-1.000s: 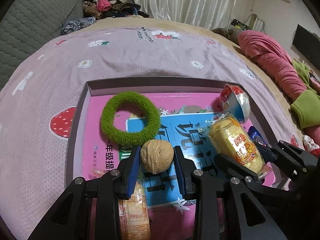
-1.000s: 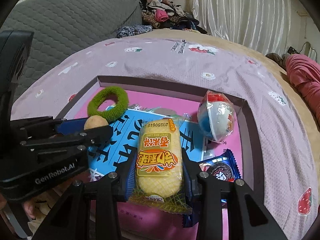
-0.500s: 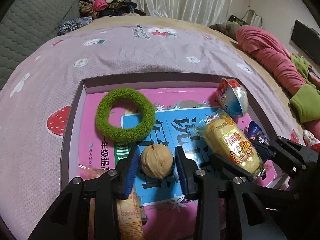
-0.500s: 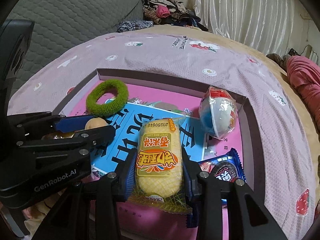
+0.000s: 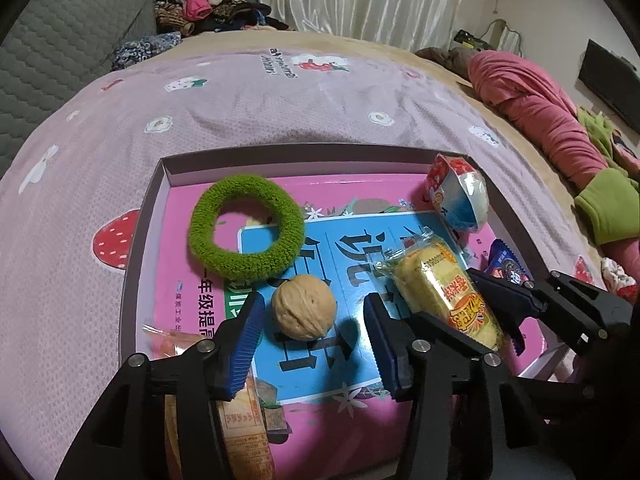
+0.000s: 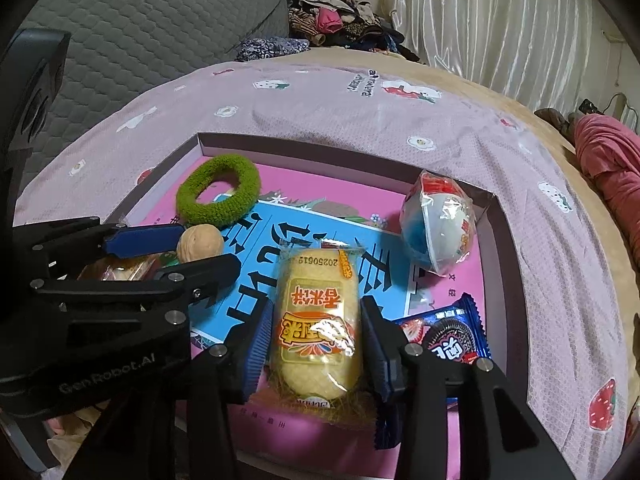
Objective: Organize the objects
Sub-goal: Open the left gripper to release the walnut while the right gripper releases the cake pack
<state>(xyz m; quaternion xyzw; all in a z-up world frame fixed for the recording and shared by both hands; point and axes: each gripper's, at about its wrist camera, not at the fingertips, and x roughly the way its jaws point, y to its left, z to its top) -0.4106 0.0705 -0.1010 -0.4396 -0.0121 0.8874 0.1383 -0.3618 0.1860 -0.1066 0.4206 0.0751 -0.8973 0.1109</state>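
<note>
From your left wrist camera, your left gripper has its jaws opening, and the walnut sits between them on the blue book cover with a clear gap to each blue pad, so nothing is gripped. The green fuzzy ring lies just beyond the walnut inside the shallow box on the bed. At the right, your right gripper flanks the yellow rice cake packet.

From your right wrist camera, your right gripper has the rice cake packet between its jaws, which are narrow and starting to open; the pads lie against the wrapper's sides, and the packet rests on the box floor. The egg-shaped capsule stands beyond it to the right, and the blue cookie packet lies just beside the right pad. Your left gripper shows at left with the walnut at its tips.
</note>
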